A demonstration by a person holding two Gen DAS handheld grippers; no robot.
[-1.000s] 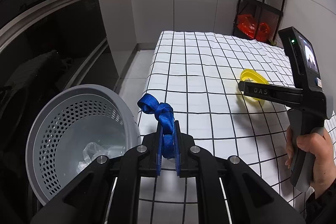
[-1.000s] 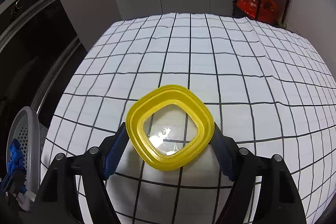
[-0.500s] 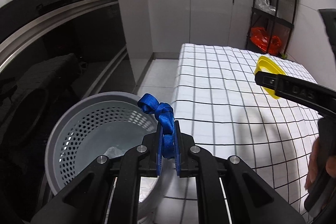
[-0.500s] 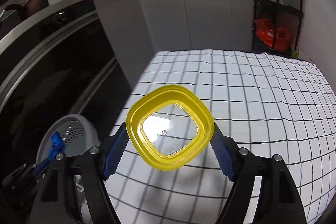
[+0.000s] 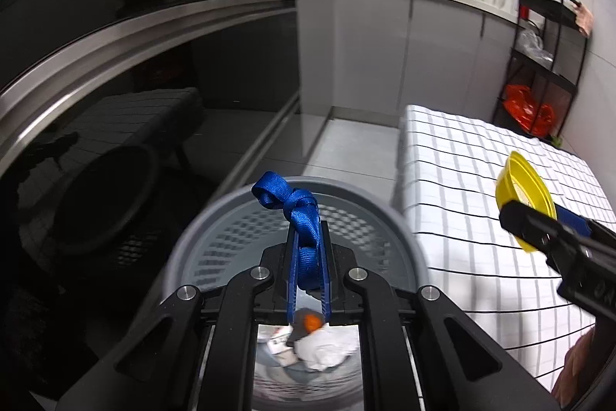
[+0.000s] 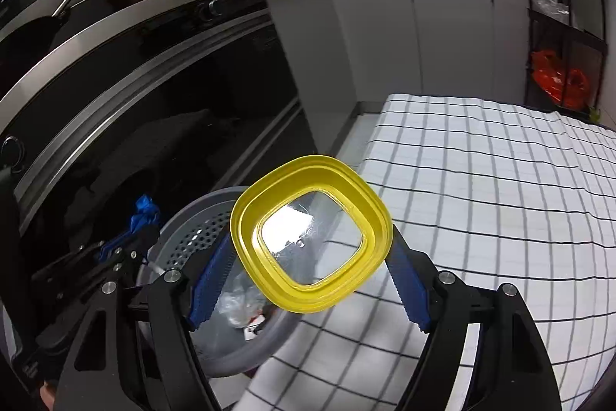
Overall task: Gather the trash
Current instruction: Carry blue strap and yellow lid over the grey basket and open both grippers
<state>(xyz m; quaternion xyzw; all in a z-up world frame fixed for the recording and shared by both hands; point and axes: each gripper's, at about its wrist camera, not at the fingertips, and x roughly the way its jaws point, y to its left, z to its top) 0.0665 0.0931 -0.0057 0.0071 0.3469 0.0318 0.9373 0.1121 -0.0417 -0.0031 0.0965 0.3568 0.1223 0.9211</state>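
Note:
My left gripper [image 5: 307, 249] is shut on a knotted blue ribbon [image 5: 296, 214] and holds it above the grey perforated trash basket [image 5: 215, 218], which has crumpled white and orange trash inside. My right gripper [image 6: 310, 257] is shut on a yellow square lid with a clear centre [image 6: 311, 237], held in the air over the table's left edge, beside the basket [image 6: 192, 230]. The lid [image 5: 521, 195] and the right gripper also show at the right of the left wrist view. The left gripper with the ribbon [image 6: 144, 212] shows at the left of the right wrist view.
A table with a white black-checked cloth [image 5: 481, 187] stands right of the basket. A dark oven front [image 5: 115, 72] and grey cabinets [image 5: 365, 64] line the left and back. A black shelf rack with red bags [image 5: 539, 72] stands far right.
Both grippers have moved left, off the table toward the basket. The left gripper with the ribbon now hangs over the basket's opening; the right has lifted the lid to the table's left edge.

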